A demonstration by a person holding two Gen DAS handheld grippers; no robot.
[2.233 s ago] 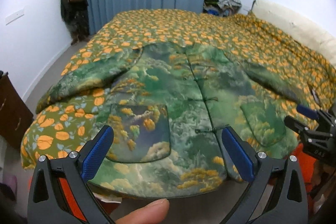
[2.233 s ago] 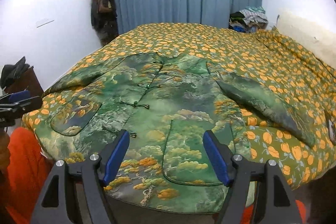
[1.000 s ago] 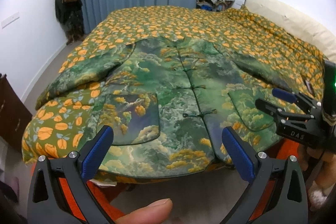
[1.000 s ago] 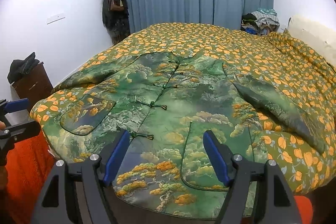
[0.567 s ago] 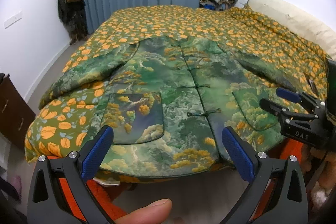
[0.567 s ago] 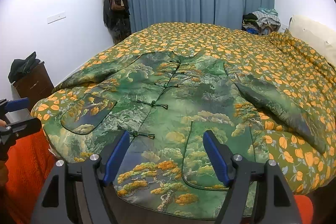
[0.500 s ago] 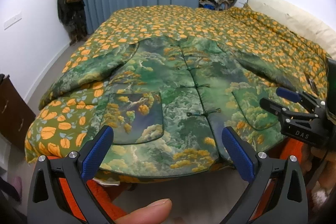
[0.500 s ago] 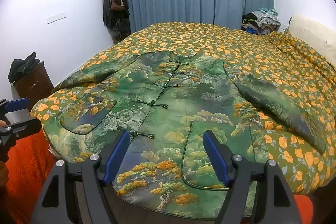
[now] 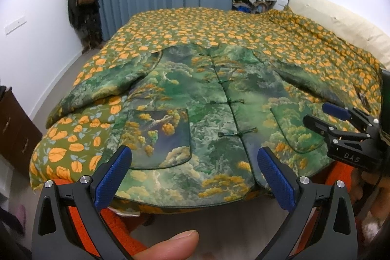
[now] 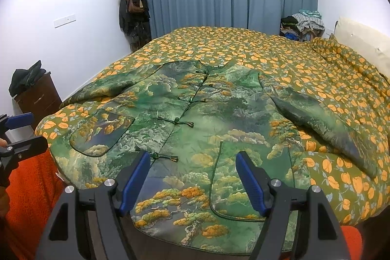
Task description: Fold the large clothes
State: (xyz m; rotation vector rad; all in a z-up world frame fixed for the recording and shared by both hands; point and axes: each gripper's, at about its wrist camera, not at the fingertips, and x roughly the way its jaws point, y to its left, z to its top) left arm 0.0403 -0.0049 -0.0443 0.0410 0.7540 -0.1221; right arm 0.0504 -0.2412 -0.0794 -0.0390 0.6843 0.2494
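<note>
Jacket (image 9: pixel 219 118) is laid flat on the bed (image 9: pixel 219 26), nothing folded yet; both tools (image 9: pixel 195 172) (image 10: pixel 192 177) are held released, empty.

The jacket (image 9: pixel 207 113) hangs over the near edge of the bed (image 9: pixel 219 23), so in the left wrist view its hem curves out of sight below the mattress line, and the left gripper (image 9: pixel 193 161) covers part of the lower front. In the right wrist view the right gripper (image 10: pixel 192 174) hides strips of the hem and the pocket's lower corners. The heap of clothes (image 10: pixel 302 24) in the far right corner is too small to sort into garments. The cabinet (image 9: pixel 14 133) at the left is cut by the frame edge. What the dark bundle (image 10: pixel 26 77) on it is cannot be told.
</note>
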